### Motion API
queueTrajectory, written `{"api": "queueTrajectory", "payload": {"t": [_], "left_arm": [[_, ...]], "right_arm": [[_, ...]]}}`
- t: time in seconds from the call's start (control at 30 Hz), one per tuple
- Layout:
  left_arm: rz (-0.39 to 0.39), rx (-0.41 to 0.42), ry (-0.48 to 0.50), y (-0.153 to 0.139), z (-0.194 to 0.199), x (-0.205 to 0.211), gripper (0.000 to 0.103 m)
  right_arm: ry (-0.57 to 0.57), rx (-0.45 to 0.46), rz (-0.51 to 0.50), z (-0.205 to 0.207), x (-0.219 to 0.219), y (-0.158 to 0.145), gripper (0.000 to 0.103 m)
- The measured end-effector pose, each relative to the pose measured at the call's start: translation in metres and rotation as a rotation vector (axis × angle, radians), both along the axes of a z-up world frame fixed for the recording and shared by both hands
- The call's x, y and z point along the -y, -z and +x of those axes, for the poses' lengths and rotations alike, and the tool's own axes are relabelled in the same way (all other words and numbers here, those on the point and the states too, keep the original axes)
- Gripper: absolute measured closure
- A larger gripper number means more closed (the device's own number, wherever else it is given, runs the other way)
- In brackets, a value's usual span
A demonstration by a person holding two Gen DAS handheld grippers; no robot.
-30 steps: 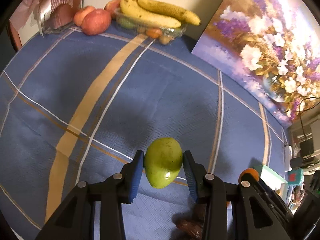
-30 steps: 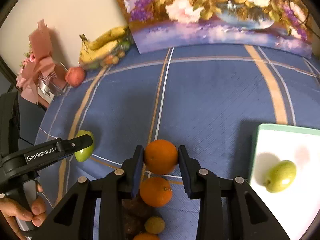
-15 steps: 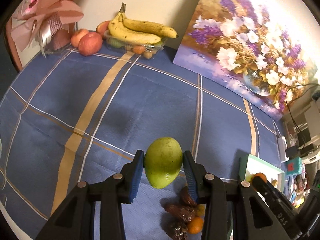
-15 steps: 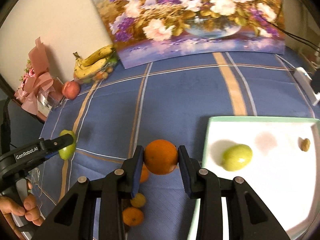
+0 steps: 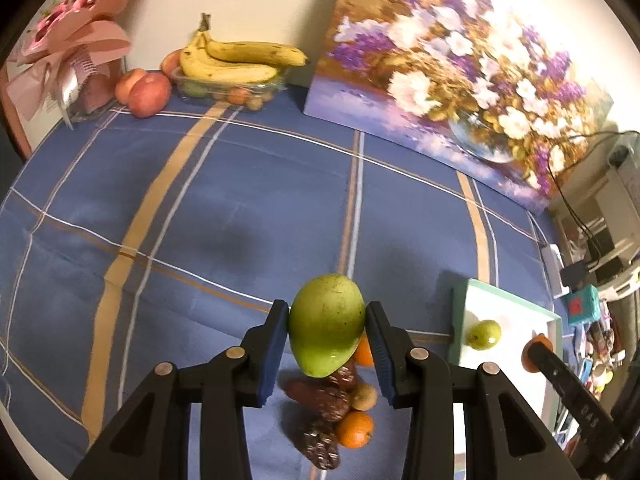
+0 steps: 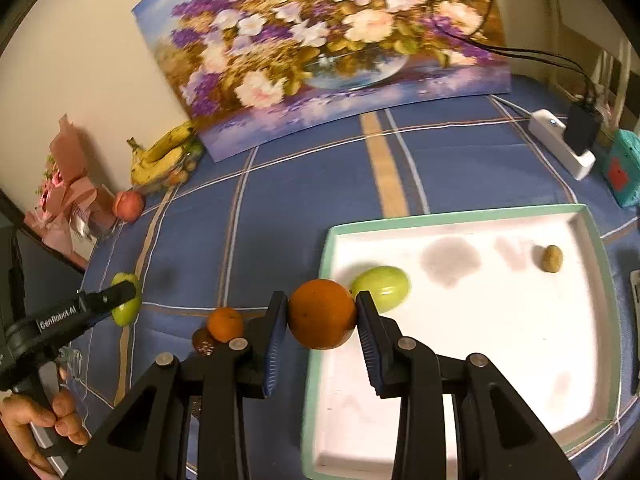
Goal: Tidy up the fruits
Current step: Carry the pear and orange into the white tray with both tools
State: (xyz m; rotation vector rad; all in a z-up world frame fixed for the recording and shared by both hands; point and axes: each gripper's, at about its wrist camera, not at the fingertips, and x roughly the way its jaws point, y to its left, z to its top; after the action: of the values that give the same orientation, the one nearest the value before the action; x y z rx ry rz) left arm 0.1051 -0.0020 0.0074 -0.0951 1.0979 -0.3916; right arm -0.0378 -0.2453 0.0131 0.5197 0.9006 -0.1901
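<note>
My left gripper (image 5: 327,334) is shut on a green mango (image 5: 326,322) and holds it above a small pile of oranges (image 5: 355,429) and dark dates (image 5: 324,398) on the blue cloth. My right gripper (image 6: 322,318) is shut on an orange (image 6: 322,313) held over the left rim of the white tray (image 6: 460,320). A green fruit (image 6: 382,288) and a small brown fruit (image 6: 552,258) lie in the tray. The left gripper with the mango also shows in the right wrist view (image 6: 120,300). The tray shows at the right in the left wrist view (image 5: 516,328).
A flower painting (image 6: 320,48) leans on the wall at the back. Bananas on a clear box (image 5: 232,68), apples (image 5: 148,90) and a pink bouquet (image 5: 76,56) stand at the back left. A power strip with a plug (image 6: 568,140) lies at the right edge.
Both grippers have moved to the right with their fruit. The right gripper's orange went from above the fruit pile to the tray's left rim. The left mango is now over the pile.
</note>
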Motion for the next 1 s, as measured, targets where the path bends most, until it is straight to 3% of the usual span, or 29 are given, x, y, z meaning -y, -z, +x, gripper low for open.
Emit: {"api": "queueTrajectory", "payload": {"t": [0.53,1.0], "left_arm": [[0.054,-0.01,0.267,0.008,-0.058,0.113,0.061],[0.09,0.027,0.382,0.017,-0.09,0.17,0.061]], "right_arm": [[0.155,-0.066,-0.03,-0.035,0.086,0.011,0.067],[0.211,-0.119,-0.084,-0.06,0.13,0.02,0.067]]}}
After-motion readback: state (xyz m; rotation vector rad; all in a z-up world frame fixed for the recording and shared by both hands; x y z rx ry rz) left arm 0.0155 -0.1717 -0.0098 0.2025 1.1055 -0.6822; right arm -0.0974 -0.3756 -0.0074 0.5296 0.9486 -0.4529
